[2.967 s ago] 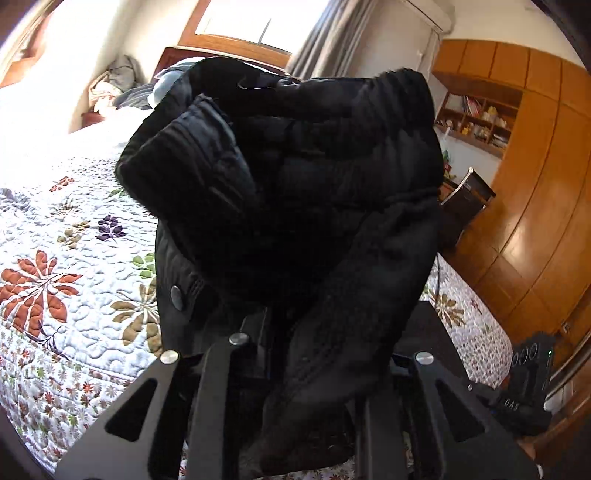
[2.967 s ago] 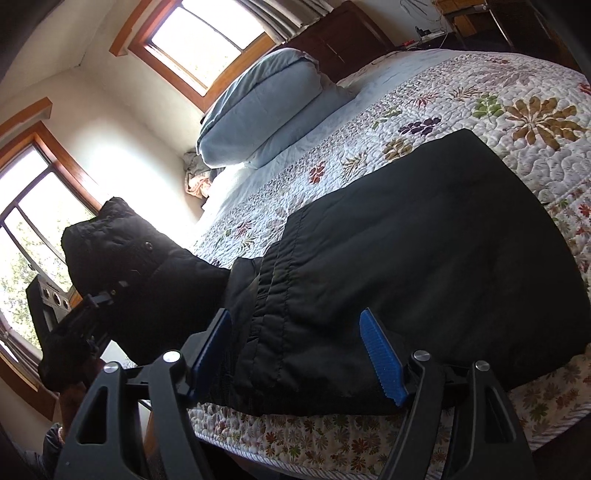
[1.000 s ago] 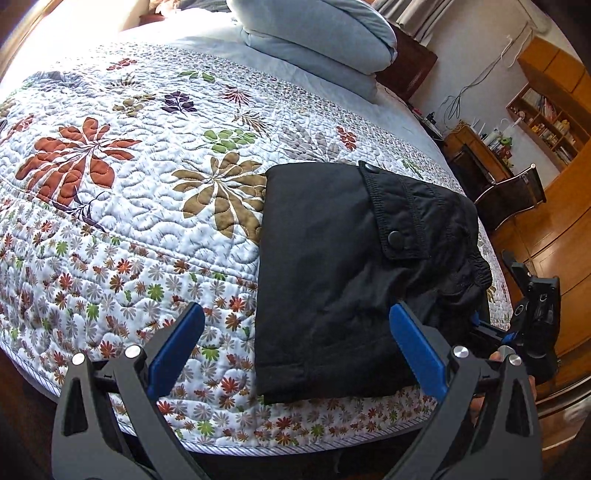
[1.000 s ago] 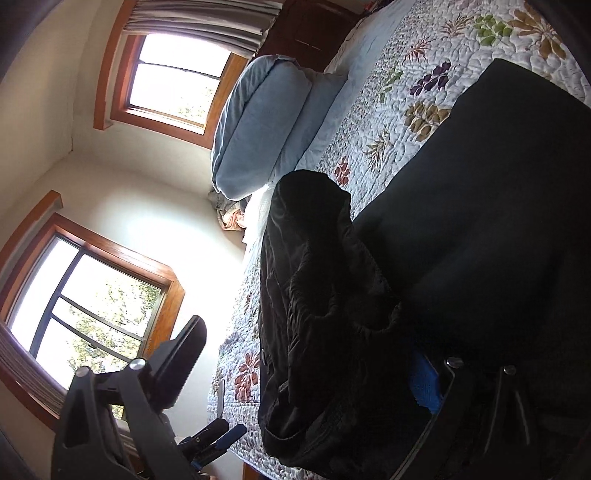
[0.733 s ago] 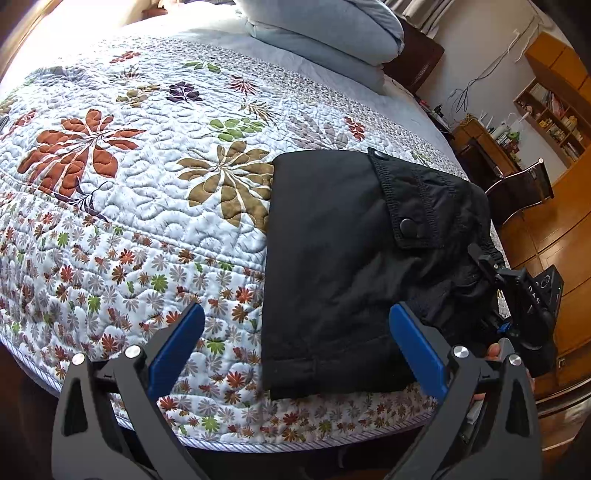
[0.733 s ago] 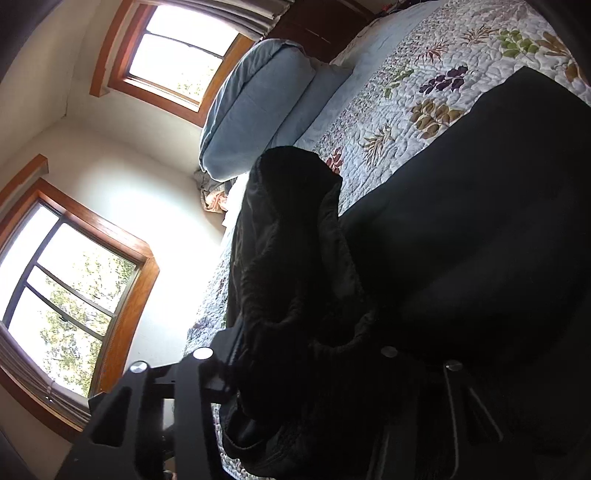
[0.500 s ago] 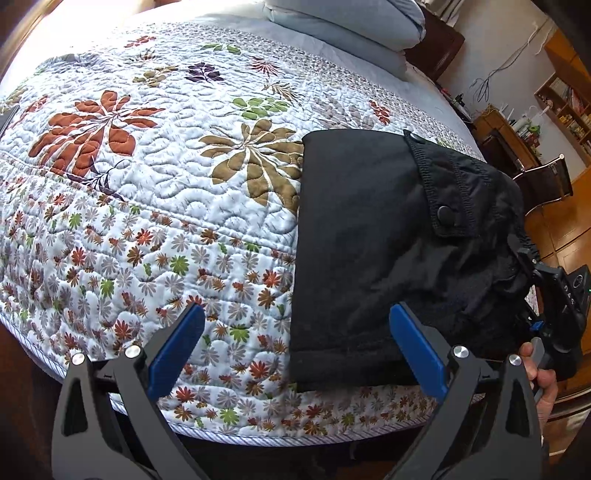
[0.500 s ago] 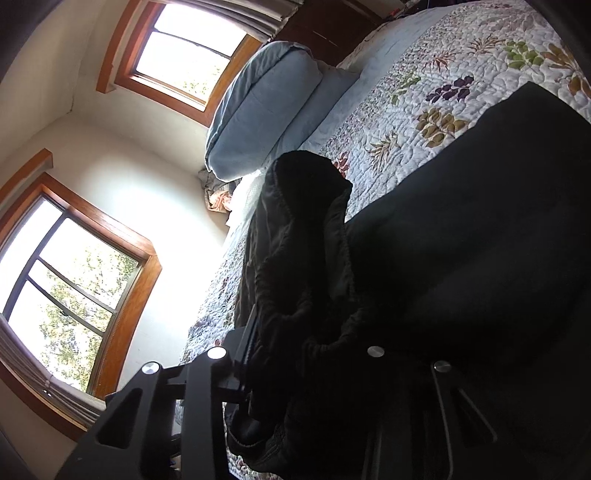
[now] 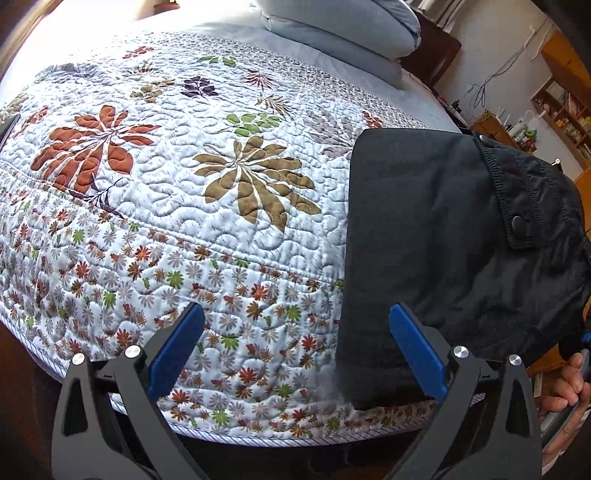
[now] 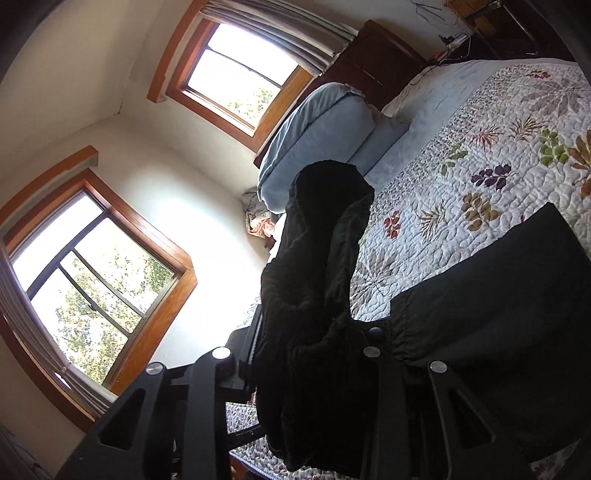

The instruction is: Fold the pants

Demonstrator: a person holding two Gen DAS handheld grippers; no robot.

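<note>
The black pants (image 9: 436, 240) lie folded on the floral quilt (image 9: 184, 206) at the bed's near right edge, a snap pocket flap on top. My left gripper (image 9: 295, 343) is open and empty, blue pads apart, just left of the pants' near edge. My right gripper (image 10: 306, 354) is shut on the pants' bunched waistband end (image 10: 314, 258), lifting it upright above the flat folded part (image 10: 498, 332). Its fingertips are hidden in the cloth.
A folded blue duvet (image 9: 343, 29) lies at the bed's head, also in the right wrist view (image 10: 317, 140). Wooden shelves and cabinets (image 9: 561, 99) stand at the right. Two windows (image 10: 96, 280) are behind the bed. The bed edge (image 9: 295, 432) is close below.
My left gripper has shifted left, so the pants sit further right in its view. My right gripper closed on the waistband end and raised it.
</note>
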